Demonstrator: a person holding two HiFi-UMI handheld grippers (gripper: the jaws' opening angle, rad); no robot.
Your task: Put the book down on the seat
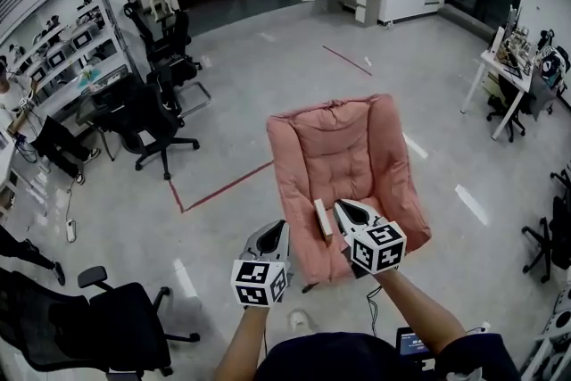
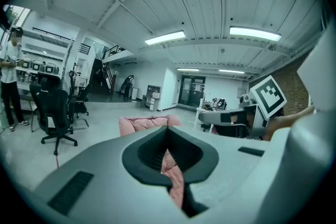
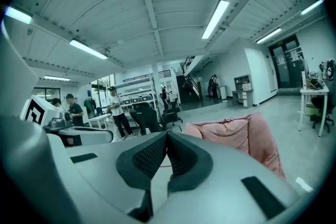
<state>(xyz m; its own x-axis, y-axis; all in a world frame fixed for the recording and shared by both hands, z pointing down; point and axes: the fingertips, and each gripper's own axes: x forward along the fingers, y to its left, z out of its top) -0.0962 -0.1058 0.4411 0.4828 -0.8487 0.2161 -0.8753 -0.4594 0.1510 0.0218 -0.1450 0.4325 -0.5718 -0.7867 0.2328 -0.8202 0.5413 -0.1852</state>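
Book [image 1: 322, 219]: seen on edge over the seat of the pink armchair [image 1: 343, 143], just left of the right gripper [image 1: 344, 208] and right of the left gripper [image 1: 278, 232]. Both grippers' jaws are pressed together, with nothing clamped.

Both arms reach forward from 6 o'clock in the head view. The bare left forearm [image 1: 243, 342] runs up toward 12 o'clock and carries the left grey plastic claw [image 1: 278, 228] [image 2: 168, 131], which points toward 1 o'clock with its dark jaws closed tip to tip. The bare right forearm [image 1: 417, 306] angles in from 5 o'clock. The right grey plastic claw [image 1: 344, 208] [image 3: 167, 137] points toward 11 o'clock, a little ahead of the left one, its jaws likewise pressed together at the tips.
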